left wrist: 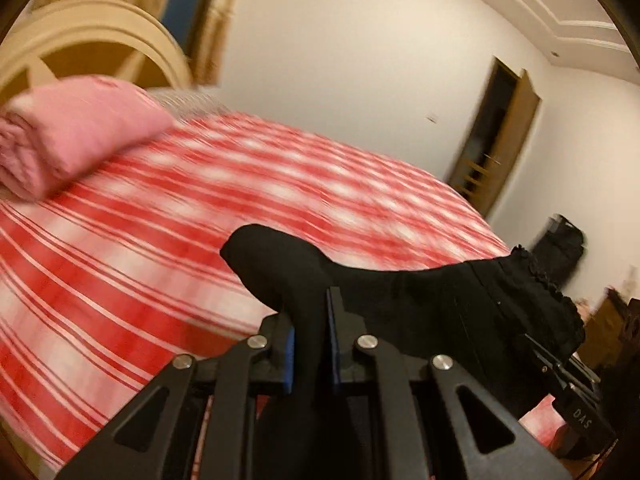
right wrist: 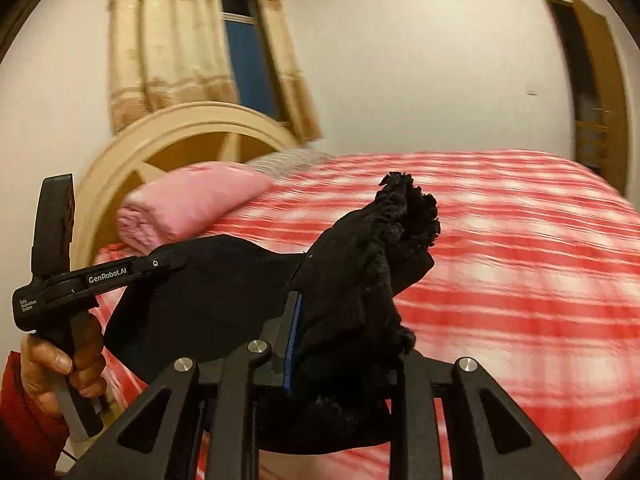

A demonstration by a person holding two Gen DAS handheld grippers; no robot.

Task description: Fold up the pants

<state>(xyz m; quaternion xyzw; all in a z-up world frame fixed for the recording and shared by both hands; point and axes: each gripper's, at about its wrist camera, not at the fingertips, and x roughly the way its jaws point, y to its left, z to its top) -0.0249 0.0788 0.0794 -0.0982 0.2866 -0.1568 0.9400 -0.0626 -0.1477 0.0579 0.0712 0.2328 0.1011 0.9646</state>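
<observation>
Bed (right wrist: 520, 240): red-and-white checked cover, blurred, fills the middle ground.
Headboard (right wrist: 132, 148): cream, arched, far left.
Pink folded blanket (right wrist: 188, 204): on the bed's far left, by the headboard.
Black pants (right wrist: 224, 296): lifted above the bed, stretched between both tools; frilled edge bunched at right.
Left tool (left wrist: 312, 340): closed on the pants.
Right tool (right wrist: 340, 344): clamped on the frilled pants fabric.

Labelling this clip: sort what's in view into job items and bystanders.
Job:
- black pants, held up over the bed
- left gripper, shut on them
- right gripper, shut on them

Bystanders:
- red checked bedspread
- folded pink blanket
- headboard
- curtains
- door
</observation>
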